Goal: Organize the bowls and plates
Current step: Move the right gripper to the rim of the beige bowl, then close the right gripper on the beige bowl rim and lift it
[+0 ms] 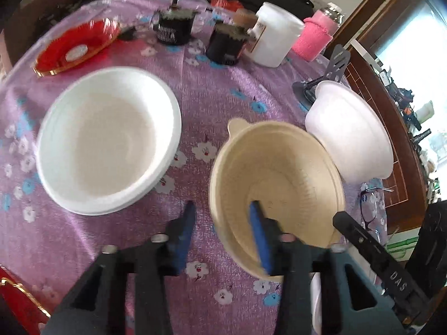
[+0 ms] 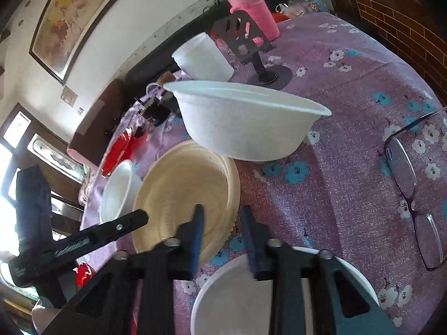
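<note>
A cream bowl (image 1: 279,173) sits on the purple flowered tablecloth (image 1: 212,89). My left gripper (image 1: 222,206) straddles its near rim, one blue pad inside and one outside, with cloth showing between the outer pad and the rim. My right gripper (image 2: 222,208) is narrow on the opposite rim of the cream bowl (image 2: 184,184), one pad over the inside. A tilted white bowl (image 1: 352,134) leans on the cream bowl's far side. Stacked white bowls (image 1: 109,139) stand at the left. A red plate (image 1: 75,44) lies far left.
Two black mugs (image 1: 174,28), a white tub (image 1: 276,36), a pink-sleeved bottle (image 1: 315,36) and a phone stand (image 1: 335,64) crowd the far edge. Glasses (image 2: 413,184) lie at the right. A white dish (image 2: 237,301) is under my right gripper. Another red plate (image 1: 16,296) shows at the near left.
</note>
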A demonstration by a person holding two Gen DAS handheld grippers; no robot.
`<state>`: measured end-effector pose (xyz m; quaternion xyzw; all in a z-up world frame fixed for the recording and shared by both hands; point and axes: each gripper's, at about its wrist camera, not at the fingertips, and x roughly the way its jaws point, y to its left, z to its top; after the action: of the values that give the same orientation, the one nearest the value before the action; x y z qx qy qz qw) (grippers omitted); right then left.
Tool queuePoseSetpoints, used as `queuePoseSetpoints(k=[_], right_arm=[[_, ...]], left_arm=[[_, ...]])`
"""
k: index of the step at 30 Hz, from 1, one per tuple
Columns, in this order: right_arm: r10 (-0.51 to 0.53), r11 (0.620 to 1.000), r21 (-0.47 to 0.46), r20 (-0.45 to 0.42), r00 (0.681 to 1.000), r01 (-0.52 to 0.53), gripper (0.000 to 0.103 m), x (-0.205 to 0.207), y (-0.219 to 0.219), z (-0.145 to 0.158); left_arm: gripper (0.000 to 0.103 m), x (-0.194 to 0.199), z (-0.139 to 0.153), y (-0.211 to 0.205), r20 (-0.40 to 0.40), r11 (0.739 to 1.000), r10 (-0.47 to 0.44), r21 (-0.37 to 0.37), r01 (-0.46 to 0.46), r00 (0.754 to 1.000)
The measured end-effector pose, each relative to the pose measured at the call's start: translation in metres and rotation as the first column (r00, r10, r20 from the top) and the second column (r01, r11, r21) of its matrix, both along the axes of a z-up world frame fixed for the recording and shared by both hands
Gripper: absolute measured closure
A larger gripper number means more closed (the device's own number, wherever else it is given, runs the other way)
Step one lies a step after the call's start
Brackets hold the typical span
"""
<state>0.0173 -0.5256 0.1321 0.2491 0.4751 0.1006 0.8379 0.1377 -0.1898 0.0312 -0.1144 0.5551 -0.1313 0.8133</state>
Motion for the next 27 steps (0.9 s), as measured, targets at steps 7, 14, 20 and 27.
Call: queuePoseSetpoints(k=[7, 14, 20, 27], right_arm=[[0.065, 0.997, -0.047, 0.065, 0.996, -0.062, 0.087, -0.018, 0.019, 0.024], [0.227, 0.970, -0.099, 0.047, 0.973, -0.222, 0.087, -0.037, 0.066, 0.028], [0.296, 0.946, -0.141, 0.010, 0.955, -0.292, 0.085, -0.040, 0.092, 0.015], [0.282, 0.950, -0.135, -0.008, 0.959, -0.280, 0.079, -0.034, 0.094, 0.000]], left_arm=[[0.082, -0.030, 0.013, 0.016, 0.049, 1.000, -0.006, 0.012, 0.006, 0.999], [0.070, -0.085, 0.026, 0.057, 0.082, 0.998, 0.048, 0.025, -0.050, 0.995], [0.052, -0.095, 0.013, 0.067, 0.039, 0.996, 0.082, 0.012, -0.083, 0.996], [0.038, -0.087, 0.004, 0.067, 0.070, 0.990, 0.111, 0.075, -0.116, 0.991]])
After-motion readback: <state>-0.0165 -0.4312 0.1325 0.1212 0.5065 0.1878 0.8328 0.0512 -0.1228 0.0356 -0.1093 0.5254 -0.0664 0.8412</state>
